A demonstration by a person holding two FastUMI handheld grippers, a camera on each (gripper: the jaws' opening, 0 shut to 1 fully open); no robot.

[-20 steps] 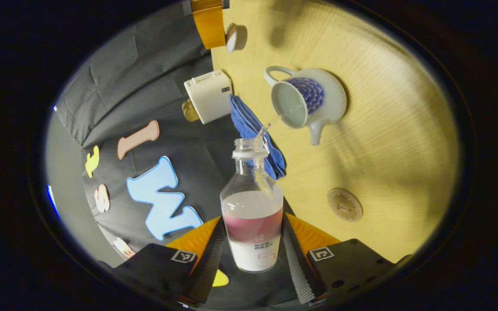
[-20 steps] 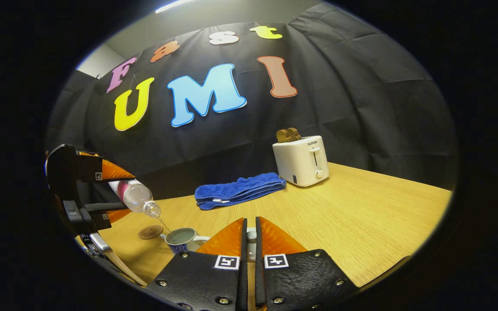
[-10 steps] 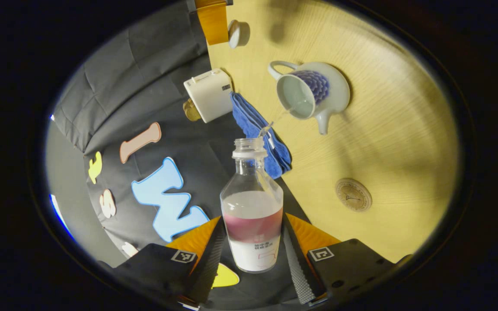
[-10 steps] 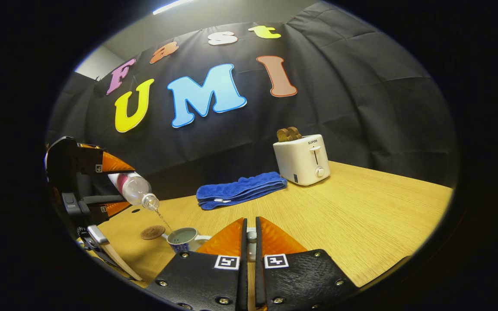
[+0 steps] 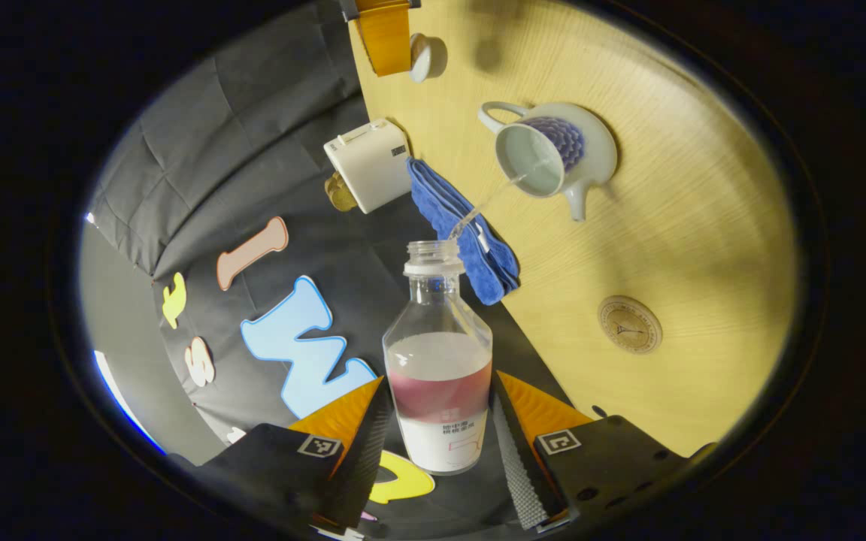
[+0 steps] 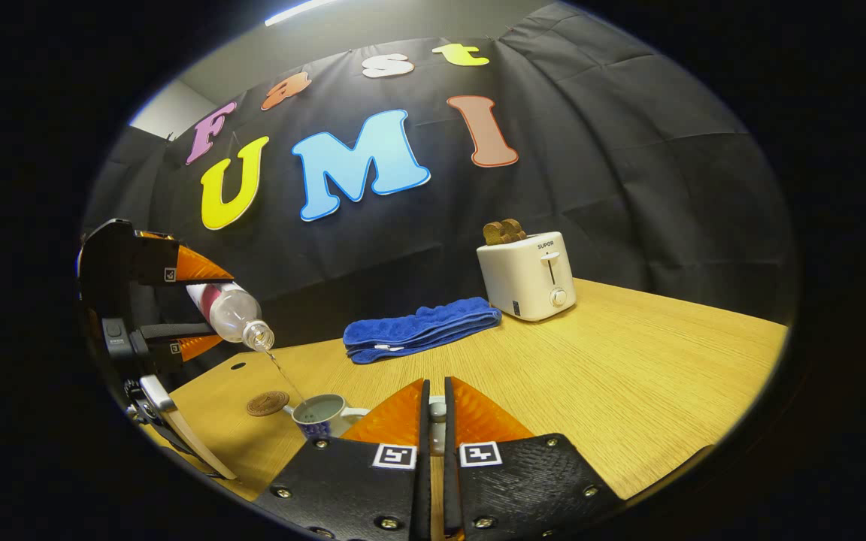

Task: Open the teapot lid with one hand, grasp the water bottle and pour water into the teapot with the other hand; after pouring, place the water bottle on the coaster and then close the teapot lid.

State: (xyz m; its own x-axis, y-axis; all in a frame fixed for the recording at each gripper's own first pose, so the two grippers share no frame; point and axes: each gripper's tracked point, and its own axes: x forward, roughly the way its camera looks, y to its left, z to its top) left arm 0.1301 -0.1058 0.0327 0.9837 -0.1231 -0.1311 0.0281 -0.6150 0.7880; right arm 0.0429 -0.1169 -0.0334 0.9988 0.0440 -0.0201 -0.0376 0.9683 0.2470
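Fingers (image 5: pixel 369 443) of the left gripper (image 5: pixel 440 443) clamp the tilted water bottle (image 5: pixel 439 376).
Water streams into the open teapot (image 5: pixel 553 154) on the table (image 5: pixel 688 225); the right gripper (image 6: pixel 434 409) pinches the lid (image 6: pixel 437 409); coaster (image 5: pixel 629 324) nearby.

The left gripper view is riding rolled sideways above the table (image 5: pixel 673 248), looking along its tongs (image 5: pixel 440 443) toward the teapot (image 5: pixel 553 154) at 1 o'clock. The right gripper view is sitting low and level near the table (image 6: pixel 613 383), facing the booth wall. Both are sharing the teapot (image 6: pixel 322 415), coaster (image 5: pixel 629 324) (image 6: pixel 267 403), towel (image 5: pixel 463 229) (image 6: pixel 419 328) and toaster (image 5: pixel 369 165) (image 6: pixel 527 274).
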